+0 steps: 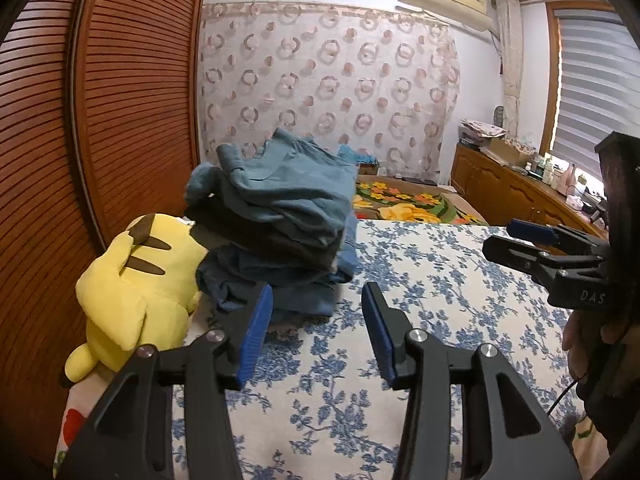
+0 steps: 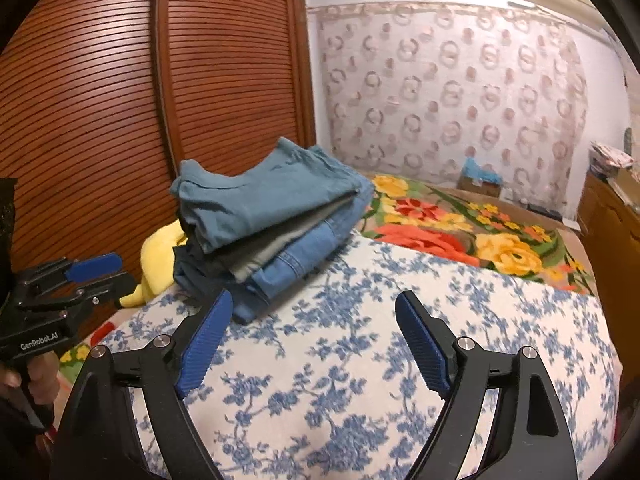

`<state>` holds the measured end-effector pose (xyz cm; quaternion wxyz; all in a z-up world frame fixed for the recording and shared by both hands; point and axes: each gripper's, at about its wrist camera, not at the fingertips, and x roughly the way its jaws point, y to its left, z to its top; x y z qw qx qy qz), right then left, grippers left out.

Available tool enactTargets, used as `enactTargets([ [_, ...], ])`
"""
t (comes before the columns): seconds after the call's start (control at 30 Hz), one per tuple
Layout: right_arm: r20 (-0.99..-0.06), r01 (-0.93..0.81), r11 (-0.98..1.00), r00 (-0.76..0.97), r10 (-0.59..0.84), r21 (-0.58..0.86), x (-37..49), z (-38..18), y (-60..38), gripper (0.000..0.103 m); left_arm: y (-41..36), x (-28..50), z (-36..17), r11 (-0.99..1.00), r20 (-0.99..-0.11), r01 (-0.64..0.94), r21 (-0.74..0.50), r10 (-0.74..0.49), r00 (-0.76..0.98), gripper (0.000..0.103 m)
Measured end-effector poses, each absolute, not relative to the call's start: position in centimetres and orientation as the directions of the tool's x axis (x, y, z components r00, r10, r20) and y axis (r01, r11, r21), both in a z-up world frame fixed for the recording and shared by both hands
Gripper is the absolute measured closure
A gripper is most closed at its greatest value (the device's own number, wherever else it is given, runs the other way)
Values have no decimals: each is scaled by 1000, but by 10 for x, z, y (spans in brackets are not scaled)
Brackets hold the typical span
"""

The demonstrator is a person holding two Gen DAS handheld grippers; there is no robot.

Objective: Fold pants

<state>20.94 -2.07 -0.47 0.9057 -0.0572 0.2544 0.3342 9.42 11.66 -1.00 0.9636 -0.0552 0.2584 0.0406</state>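
Note:
A stack of folded pants (image 1: 276,224) lies on the blue-flowered bed sheet (image 1: 420,288), teal pair on top, dark and denim pairs below. It also shows in the right wrist view (image 2: 272,220). My left gripper (image 1: 318,304) is open and empty, just in front of the stack's near edge. My right gripper (image 2: 314,312) is open and empty, a little to the right of the stack above the sheet (image 2: 360,360). Each gripper also shows in the other's view: right (image 1: 516,236), left (image 2: 104,268).
A yellow plush toy (image 1: 136,284) lies left of the stack against the slatted wooden wardrobe (image 1: 120,100). A bright flowered blanket (image 2: 460,228) covers the far part of the bed. A wooden sideboard (image 1: 520,188) with clutter runs along the right wall.

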Motion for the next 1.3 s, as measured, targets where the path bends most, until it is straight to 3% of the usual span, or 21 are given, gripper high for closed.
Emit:
enactTargets([
  [0.87,-467,-408,909,788,400,90,120,8,-148,14,15,69,18,998,-501,29,-53,-51,864,52],
  [1.3,-403,-314,946,858,318,79,98,34,-183,14,-17,67,46,996,-474,78,-35,-85,876,51],
])
